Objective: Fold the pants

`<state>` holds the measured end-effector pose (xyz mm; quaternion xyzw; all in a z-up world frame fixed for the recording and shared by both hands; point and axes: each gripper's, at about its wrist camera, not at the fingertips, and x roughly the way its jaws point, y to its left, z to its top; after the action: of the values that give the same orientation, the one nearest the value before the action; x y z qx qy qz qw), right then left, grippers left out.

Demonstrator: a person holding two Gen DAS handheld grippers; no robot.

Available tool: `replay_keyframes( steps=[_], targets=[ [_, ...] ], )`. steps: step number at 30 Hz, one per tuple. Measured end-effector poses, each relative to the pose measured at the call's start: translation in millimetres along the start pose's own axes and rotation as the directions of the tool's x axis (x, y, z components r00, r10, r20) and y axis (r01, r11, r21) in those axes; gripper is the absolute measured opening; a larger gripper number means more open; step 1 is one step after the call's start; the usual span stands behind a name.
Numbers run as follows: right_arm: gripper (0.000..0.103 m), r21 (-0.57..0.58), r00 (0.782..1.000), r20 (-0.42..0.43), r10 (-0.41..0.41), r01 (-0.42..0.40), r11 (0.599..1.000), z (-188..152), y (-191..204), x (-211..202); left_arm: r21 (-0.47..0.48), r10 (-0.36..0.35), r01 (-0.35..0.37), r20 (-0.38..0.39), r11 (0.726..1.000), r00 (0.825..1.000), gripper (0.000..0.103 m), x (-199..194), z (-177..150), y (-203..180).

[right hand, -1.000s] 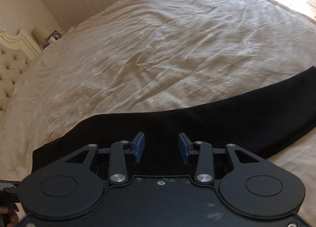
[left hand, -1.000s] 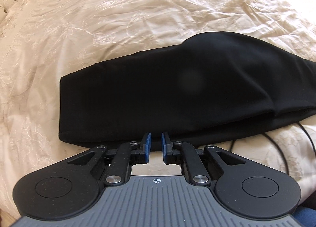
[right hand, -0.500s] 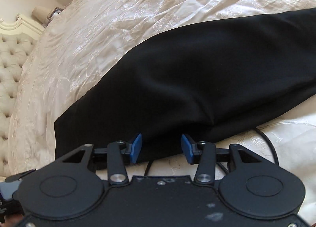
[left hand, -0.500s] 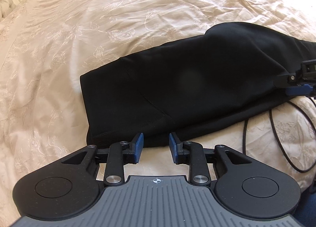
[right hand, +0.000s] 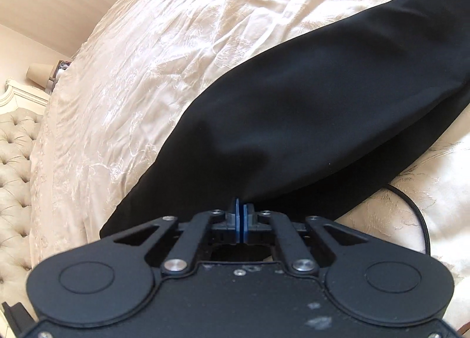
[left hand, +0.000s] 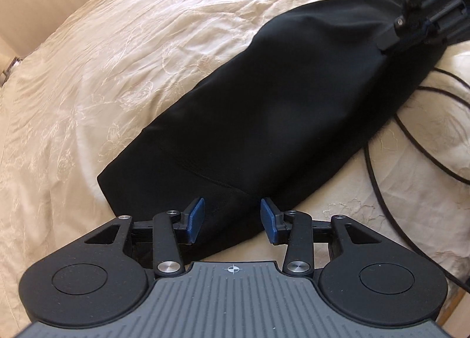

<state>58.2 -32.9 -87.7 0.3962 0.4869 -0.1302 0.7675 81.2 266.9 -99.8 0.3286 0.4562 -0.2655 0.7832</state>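
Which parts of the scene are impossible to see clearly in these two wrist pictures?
- Right wrist view: the far end of the black pants is cut off by the right edge.
- Right wrist view: how much fabric the shut right gripper pinches is hidden by its own pads.
- Left wrist view: the pants edge under the opening left gripper is black on black, so layers cannot be told apart.
- Left wrist view: the black cable leaves the frame at right.

- My right gripper, seen from my left wrist view: pale letters on its black body, look like "DAS", not sure.
- My left gripper: white crosshair mark on grey ridged plate, no text.
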Motion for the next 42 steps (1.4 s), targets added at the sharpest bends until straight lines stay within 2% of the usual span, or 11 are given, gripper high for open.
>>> replay_keyframes(
  steps=[8, 12, 19, 20, 22, 25, 29, 36, 39, 40, 42],
  targets=[
    [0.005, -0.026, 1.0, 0.023, -0.018, 0.019, 0.999, 1, 6, -7, 0.153, 0.058, -0.063, 0.035, 0.986, 0.998, 0.041, 17, 3, -23],
    [0.005, -0.008, 1.0, 0.025, -0.018, 0.018, 1.0, 1, 5, -9, 0.223, 0.064, -0.084, 0.096, 0.971, 0.993, 0.042, 5, -6, -31],
    [0.005, -0.002, 1.0, 0.019, -0.02, 0.02, 1.0, 2, 3, -5, 0.222, 0.063, -0.089, 0.122, 0.971, 0.991, 0.049, 5, 3, -37],
    [0.005, -0.004, 1.0, 0.02, -0.019, 0.019, 1.0, 2, 3, -4, 0.226, 0.059, -0.083, 0.111, 0.971, 0.992, 0.048, 11, 7, -38],
    [0.005, -0.007, 1.0, 0.022, -0.017, 0.017, 1.0, 2, 3, -4, 0.206, -0.021, 0.002, 0.086, 0.978, 0.996, 0.02, 17, 13, -33],
    [0.005, -0.013, 0.999, 0.033, -0.018, 0.019, 1.0, 2, 4, -6, 0.118, -0.044, 0.034, 0.082, 0.992, 0.996, 0.01, 10, 19, -16],
    [0.005, -0.033, 0.999, 0.037, -0.012, 0.013, 0.999, -4, 6, -20, 0.071, -0.04, 0.033, 0.11, 0.997, 0.993, 0.01, -17, 14, 8],
    [0.003, -0.06, 0.998, -0.034, -0.045, 0.042, 0.997, -27, -3, -12, 0.153, -0.036, 0.021, 0.098, 0.988, 0.995, 0.01, -29, -8, 2],
    [0.017, 0.014, 1.0, -0.013, -0.022, 0.022, 1.0, -25, -17, -8, 0.139, -0.031, 0.019, 0.086, 0.99, 0.996, 0.01, -23, -8, -3],
    [0.034, 0.042, 1.0, -0.004, -0.028, 0.028, 0.999, -22, -22, -7, 0.122, -0.033, 0.022, 0.084, 0.992, 0.996, 0.01, -22, -7, -3],
    [0.05, 0.098, 0.999, 0.017, -0.038, 0.037, 0.995, -17, -33, -3, 0.102, -0.031, 0.022, 0.087, 0.995, 0.996, 0.01, -21, -7, -1]
  ],
)
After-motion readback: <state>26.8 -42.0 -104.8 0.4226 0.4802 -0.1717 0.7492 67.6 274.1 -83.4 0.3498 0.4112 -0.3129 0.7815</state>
